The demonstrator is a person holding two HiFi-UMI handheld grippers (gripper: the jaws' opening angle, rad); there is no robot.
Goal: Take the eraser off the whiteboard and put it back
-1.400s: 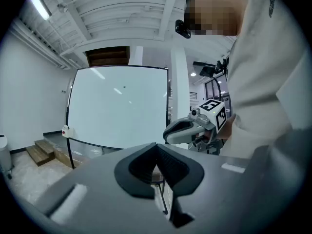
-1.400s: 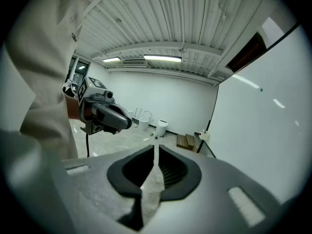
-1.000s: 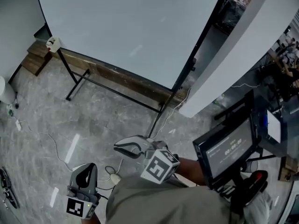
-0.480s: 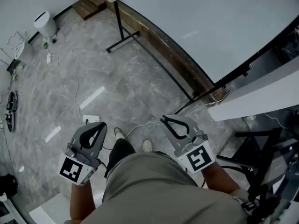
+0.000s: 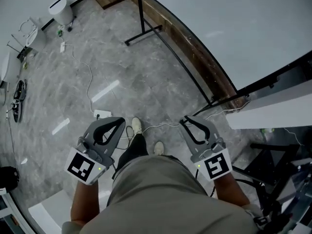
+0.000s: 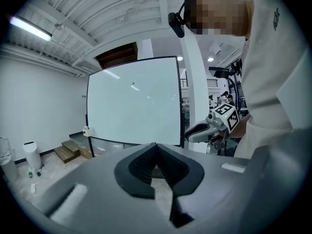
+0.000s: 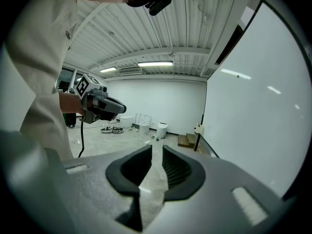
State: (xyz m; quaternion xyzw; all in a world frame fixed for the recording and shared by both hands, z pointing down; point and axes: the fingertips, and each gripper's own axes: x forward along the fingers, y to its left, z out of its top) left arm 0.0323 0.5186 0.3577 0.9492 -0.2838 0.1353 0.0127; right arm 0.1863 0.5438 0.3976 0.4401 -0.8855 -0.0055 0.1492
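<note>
Grey floor: stone-look tiles lay between the person and the eraser, giving walking room along the board's foot. A cable trailed across it.
Whiteboard: stood blank on a black stand at the person's right. Its lower edge ran off toward the far corner.
Eraser: taken to be the small white block with a red spot at the board's lower far corner, where the stand post meets the frame. It was still on the board and well apart from both tools, but too small to confirm. It was probably parked there to leave the writing area free.
Left gripper: clenched, tips together, nothing between them. It was carried low before the waist, pointing ahead. Judged idle, shut because it had no job at hand.
Right gripper: jaws stood a narrow gap apart and had just been opening, with nothing between them. It was carried level with the left, on the board side. Judged the working tool, loosening ahead of the grab.
Person: stood upright with shoes between the two tools. Both hands were near the body, as nothing was within reach.
Stage: approach only, with removal not yet begun.
Next need: close the distance along the board, then widen the right jaws to span the block.
Risk: the cable underfoot.
</note>
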